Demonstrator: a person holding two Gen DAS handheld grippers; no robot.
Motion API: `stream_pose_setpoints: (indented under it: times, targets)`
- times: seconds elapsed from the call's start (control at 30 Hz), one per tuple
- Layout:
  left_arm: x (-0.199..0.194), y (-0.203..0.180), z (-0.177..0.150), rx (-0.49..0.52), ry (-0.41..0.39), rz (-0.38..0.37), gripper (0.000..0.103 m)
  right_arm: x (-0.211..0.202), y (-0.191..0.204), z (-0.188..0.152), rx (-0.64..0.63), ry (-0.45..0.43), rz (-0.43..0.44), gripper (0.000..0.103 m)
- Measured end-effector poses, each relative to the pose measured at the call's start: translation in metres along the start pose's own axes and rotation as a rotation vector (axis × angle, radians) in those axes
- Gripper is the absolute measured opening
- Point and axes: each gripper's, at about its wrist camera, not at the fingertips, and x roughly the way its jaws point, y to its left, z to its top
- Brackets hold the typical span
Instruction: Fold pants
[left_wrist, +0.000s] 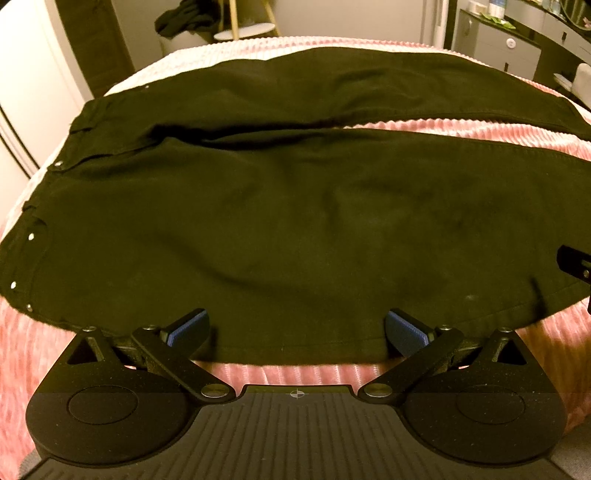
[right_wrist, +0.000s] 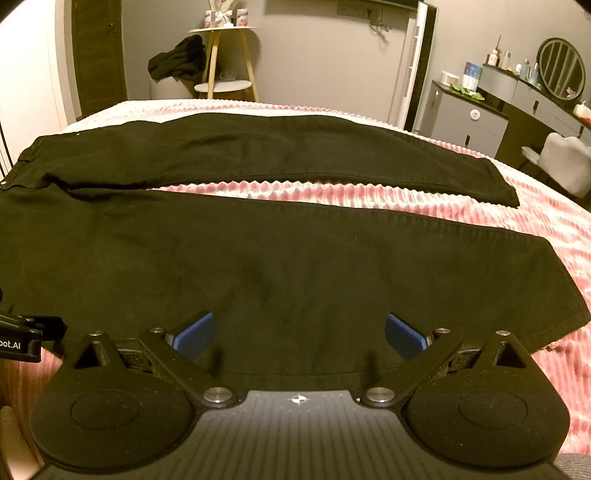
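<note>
A: What is lying at the left side of the bed?

B: The waist of the black pants (left_wrist: 258, 206) is lying there, with small metal rivets (left_wrist: 31, 235) shining along its edge. The pants are spreading flat over the pink ribbed bedspread (left_wrist: 303, 371), and the legs are running to the right.

A: And the left gripper (left_wrist: 295, 328)?

B: It is hovering over the near edge of the near leg. Its two blue pads (left_wrist: 188, 326) are standing wide apart, and the cloth is passing between them, but they are not pinching it.

A: What is happening more to the right?

B: The right gripper (right_wrist: 297, 332) is hanging over the same near leg (right_wrist: 295, 258), closer to the hem. Its pads (right_wrist: 402, 334) are also standing wide apart and holding nothing. In its view, a part of the left gripper (right_wrist: 22, 336) is showing at the left border.

A: Are the two legs touching?

B: At the crotch they are meeting, then they are opening, and a strip of bedspread is showing between them. The far leg (right_wrist: 280, 155) is ending at the right with its hem flat.

A: And behind the bed?

B: A dark garment (right_wrist: 177, 61) is hanging near a small round table (right_wrist: 221, 31), and a grey dresser (right_wrist: 469, 118) is standing far right.
</note>
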Motion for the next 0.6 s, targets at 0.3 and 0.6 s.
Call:
stream_pose_setpoints:
  times: [0.3,0.6]
  targets:
    - [0.0005,-0.0002,-0.0008,0.001,0.003,0.001,0.103,0.0015,0.0001,-0.0006,0.003,0.007,0.001,0.099]
    - [0.0007,0.0008,-0.0015,-0.001,0.003,-0.001,0.103,0.0016,0.0004,0.0008,0.002,0.010,0.000,0.099]
